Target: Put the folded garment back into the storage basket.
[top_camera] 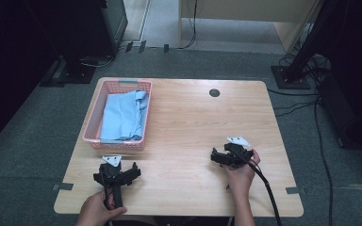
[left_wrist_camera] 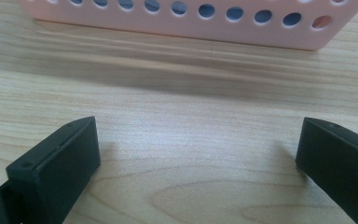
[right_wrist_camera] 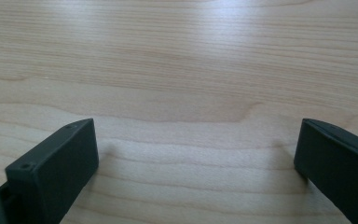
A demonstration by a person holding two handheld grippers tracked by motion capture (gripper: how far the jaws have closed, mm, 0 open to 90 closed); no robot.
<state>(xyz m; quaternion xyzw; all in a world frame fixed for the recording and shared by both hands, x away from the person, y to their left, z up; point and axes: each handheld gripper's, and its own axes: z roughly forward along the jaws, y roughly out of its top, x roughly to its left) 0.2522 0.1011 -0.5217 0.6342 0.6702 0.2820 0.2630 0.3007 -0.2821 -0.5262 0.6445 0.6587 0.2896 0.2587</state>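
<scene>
table (top_camera: 193, 136): pale wood-grain top, smooth and flat, rounded corners, a small dark round hole near the far edge
basket (top_camera: 92, 123): pink plastic, rectangular, stiff thin walls pierced with round holes; sits at the table's left, just beyond the left gripper
cloth (top_camera: 122, 117): light blue fabric lying folded inside the basket; probably light, soft and limp, will drape when lifted; best pinched at a raised fold or the edge near the rim
left gripper (top_camera: 118, 173): jaws spread wide, holding nothing, aimed at the basket's near wall
right gripper (top_camera: 217, 157): jaws spread wide, empty, over bare wood, well apart from the basket
</scene>
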